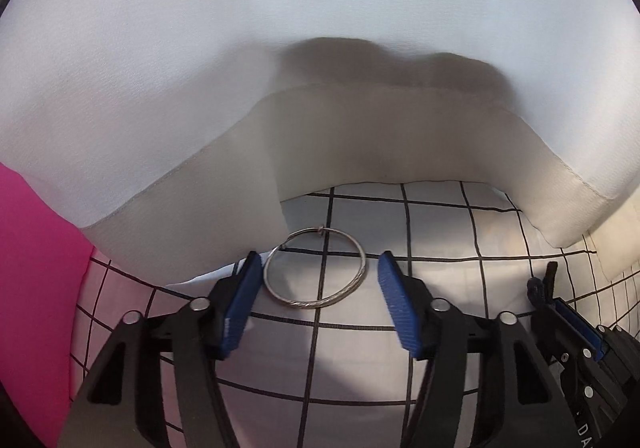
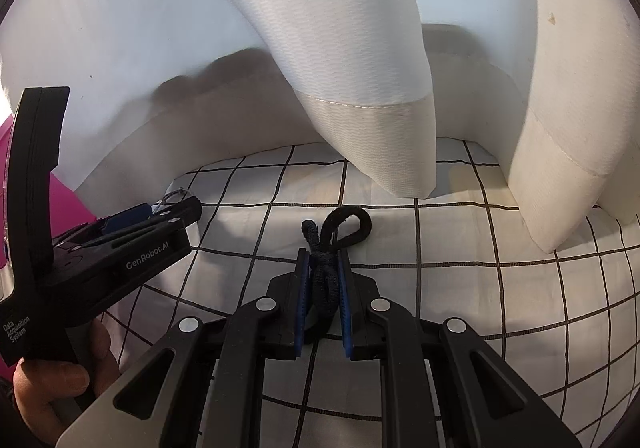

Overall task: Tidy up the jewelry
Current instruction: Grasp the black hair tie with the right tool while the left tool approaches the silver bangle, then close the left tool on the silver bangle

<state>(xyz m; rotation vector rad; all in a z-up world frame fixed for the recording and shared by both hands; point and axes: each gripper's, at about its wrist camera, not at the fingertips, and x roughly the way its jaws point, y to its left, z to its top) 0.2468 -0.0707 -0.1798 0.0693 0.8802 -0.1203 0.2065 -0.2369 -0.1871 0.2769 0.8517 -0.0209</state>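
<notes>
Pink fabric (image 1: 36, 268) fills the lower left of the left wrist view, beside a white cloth with a black grid (image 1: 432, 288) that covers the surface; whether a desk or a bed lies under it cannot be told. White curtain folds (image 1: 280, 108) hang across the upper half of the frame and rest on the cloth. Just left of centre, a thin silver hoop (image 1: 315, 267) with a small clasp at its top lies flat on the cloth, its upper left edge touching the curtain hem. The left gripper (image 1: 316, 300) straddles it with jaws apart: the left blue pad appears to meet the hoop's rim, the right pad stands clear, so nothing is clamped yet. At the lower right edge the right gripper appears side-on. In the right wrist view, a hand (image 2: 48, 380) at the lower left holds the left gripper's handle; at centre, the right gripper (image 2: 324, 288) is pressed together on a dark knotted cord (image 2: 326, 272), whose loop lies on the cloth ahead of the fingertips. Handling, as a judgement: the hoop looks light, stiff, smooth and likely to slip or tip; opposite points of its rim offer the surest hold. The cord looks soft and limp, well gripped at its knot.
</notes>
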